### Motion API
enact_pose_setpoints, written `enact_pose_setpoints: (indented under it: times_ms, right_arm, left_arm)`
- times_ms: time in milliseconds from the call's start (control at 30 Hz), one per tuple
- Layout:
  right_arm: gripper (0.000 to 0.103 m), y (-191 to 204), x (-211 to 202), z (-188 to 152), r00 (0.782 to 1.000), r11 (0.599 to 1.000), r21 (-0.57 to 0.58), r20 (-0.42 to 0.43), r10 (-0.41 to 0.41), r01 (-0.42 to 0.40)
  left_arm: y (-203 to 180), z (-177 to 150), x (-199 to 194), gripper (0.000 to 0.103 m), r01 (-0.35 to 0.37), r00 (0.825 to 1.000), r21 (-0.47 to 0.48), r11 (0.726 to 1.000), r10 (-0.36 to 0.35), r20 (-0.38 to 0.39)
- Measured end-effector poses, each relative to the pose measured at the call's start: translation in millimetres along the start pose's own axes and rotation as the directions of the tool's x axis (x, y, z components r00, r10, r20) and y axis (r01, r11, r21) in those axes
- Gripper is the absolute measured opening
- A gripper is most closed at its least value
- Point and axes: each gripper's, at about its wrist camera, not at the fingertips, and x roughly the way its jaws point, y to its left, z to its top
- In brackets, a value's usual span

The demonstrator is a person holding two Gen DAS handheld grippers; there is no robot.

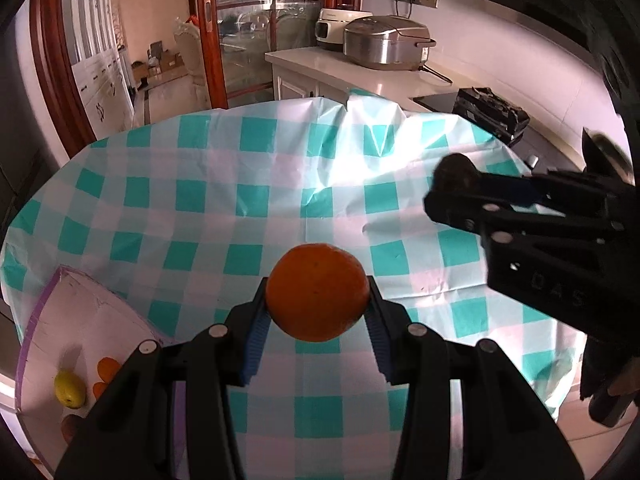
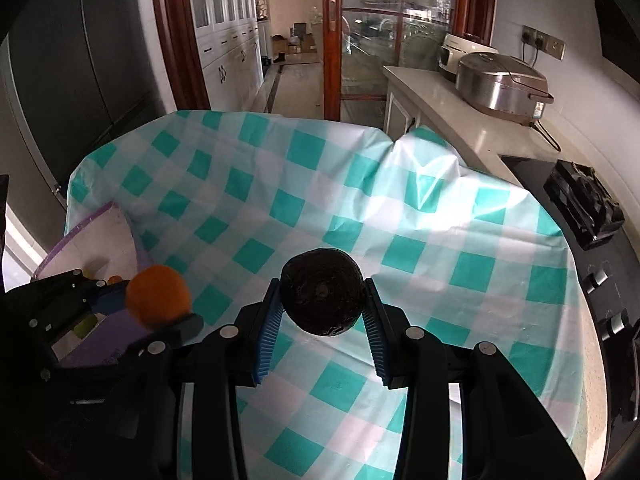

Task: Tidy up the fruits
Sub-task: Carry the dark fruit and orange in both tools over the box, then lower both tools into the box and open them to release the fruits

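My left gripper (image 1: 318, 306) is shut on an orange (image 1: 317, 292) and holds it above the checked tablecloth (image 1: 240, 200). My right gripper (image 2: 322, 310) is shut on a dark, rough-skinned round fruit (image 2: 322, 296), also above the cloth. In the left wrist view the right gripper (image 1: 440, 192) shows at the right with the dark fruit (image 1: 454, 174) at its tip. In the right wrist view the left gripper (image 2: 176, 318) shows at the lower left with the orange (image 2: 158, 296). A white box with a purple rim (image 1: 80, 320) lies at the left and holds a yellow fruit (image 1: 70, 390) and small orange fruits (image 1: 107, 370).
A kitchen counter (image 2: 440, 108) with a steel rice cooker (image 2: 500, 88) runs along the right. A black device (image 2: 584, 204) sits on the dark hob by the table's right edge. A glass door with a wooden frame (image 2: 332, 40) stands behind the table.
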Motion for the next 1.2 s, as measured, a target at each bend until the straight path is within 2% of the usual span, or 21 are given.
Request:
enact_pose_setpoints:
  times_ms: [200, 467, 633, 800, 967, 1200]
  right_arm:
    - [0.040, 26, 9, 2, 1.000, 0.999, -0.044, -0.022, 0.022, -0.023]
    - [0.040, 99, 25, 21, 0.984, 0.981, -0.076, -0.034, 0.176, -0.178]
    - [0.040, 157, 42, 26, 0.962, 0.949, -0.153, -0.047, 0.270, -0.274]
    - [0.040, 191, 54, 24, 0.941, 0.917, -0.211, -0.069, 0.331, -0.338]
    - [0.040, 209, 62, 20, 0.928, 0.895, -0.251, -0.140, 0.344, -0.369]
    - [0.040, 259, 79, -5, 0.909, 0.817, -0.403, -0.244, 0.339, -0.413]
  left_arm:
    - [26, -18, -7, 0.045, -0.052, 0.999, -0.003, 0.999, 0.052, -0.011]
    - [106, -44, -39, 0.045, -0.210, 0.977, -0.076, 0.975, 0.206, -0.057]
    - [150, -71, -52, 0.045, -0.292, 0.955, -0.136, 0.947, 0.281, -0.095]
    - [173, -92, -46, 0.045, -0.349, 0.934, -0.180, 0.920, 0.326, -0.145]
    - [183, -106, -39, 0.045, -0.374, 0.921, -0.249, 0.893, 0.327, -0.210]
    - [211, -145, -35, 0.045, -0.434, 0.893, -0.373, 0.820, 0.335, -0.301]
